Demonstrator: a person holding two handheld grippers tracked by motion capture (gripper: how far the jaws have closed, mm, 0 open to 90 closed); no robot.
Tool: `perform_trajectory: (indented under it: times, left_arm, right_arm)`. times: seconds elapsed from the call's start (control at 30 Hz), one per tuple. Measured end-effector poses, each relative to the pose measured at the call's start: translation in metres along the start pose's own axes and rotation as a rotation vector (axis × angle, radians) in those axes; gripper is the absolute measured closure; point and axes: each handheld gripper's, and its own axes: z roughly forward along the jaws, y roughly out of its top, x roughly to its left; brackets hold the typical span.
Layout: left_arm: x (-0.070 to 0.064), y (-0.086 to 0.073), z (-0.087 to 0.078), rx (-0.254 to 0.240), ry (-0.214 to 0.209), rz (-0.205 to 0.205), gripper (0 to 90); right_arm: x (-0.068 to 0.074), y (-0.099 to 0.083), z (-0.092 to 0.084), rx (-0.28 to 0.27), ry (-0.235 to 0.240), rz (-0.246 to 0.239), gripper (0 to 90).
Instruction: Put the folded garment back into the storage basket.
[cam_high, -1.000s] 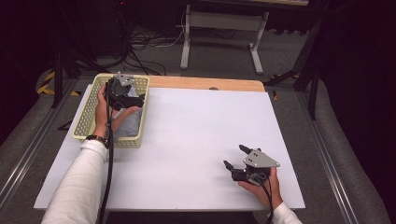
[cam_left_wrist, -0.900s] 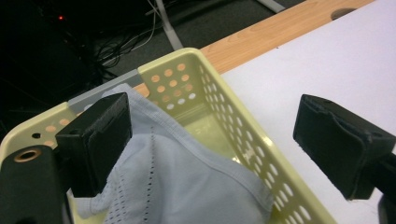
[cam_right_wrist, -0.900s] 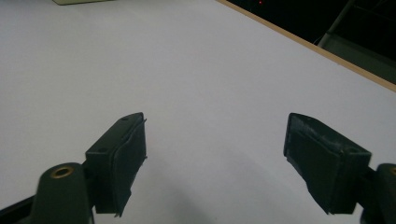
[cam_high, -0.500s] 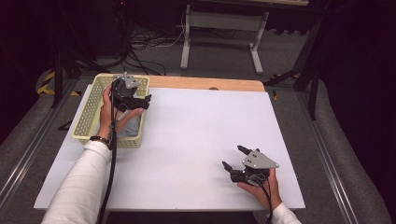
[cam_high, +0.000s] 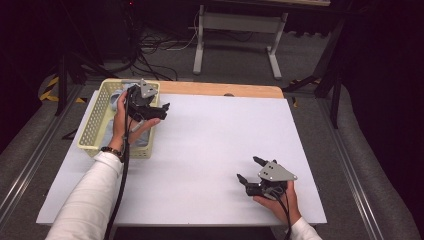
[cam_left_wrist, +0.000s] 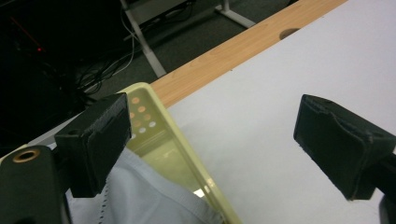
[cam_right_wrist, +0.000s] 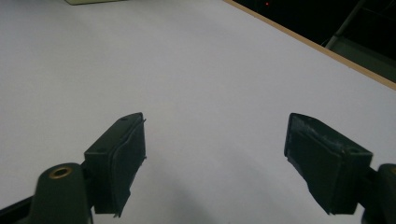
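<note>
A pale yellow perforated basket (cam_high: 92, 131) stands at the table's far left with light blue-grey cloth (cam_high: 120, 100) lying in it. My left gripper (cam_high: 161, 111) hovers over the basket's right rim, pointing right, open with nothing between its jaws. In the left gripper view the open left gripper (cam_left_wrist: 215, 140) frames the basket rim (cam_left_wrist: 187, 158), the cloth (cam_left_wrist: 140, 196) and the white table top. My right gripper (cam_high: 249, 169) rests near the table's front right, open and empty. In the right gripper view the right gripper (cam_right_wrist: 215, 158) stands wide apart over the bare white surface.
A white sheet (cam_high: 210, 145) covers the table, with a wooden strip (cam_high: 220, 90) along the far edge. Beyond it are a metal stand (cam_high: 235, 30) and cables (cam_high: 160, 45) on the dark floor.
My left gripper has moved right and a little up, from over the basket's middle to its right rim. The right gripper has stayed in place.
</note>
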Motion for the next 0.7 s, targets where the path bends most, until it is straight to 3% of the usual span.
perform_trajectory:
  times: [0.7]
  left_arm:
    - [-0.022, 0.002, -0.005, -0.027, -0.064, 0.057, 11.7]
  right_arm:
    - [0.001, 0.000, 0.000, 0.003, 0.005, -0.004, 21.2]
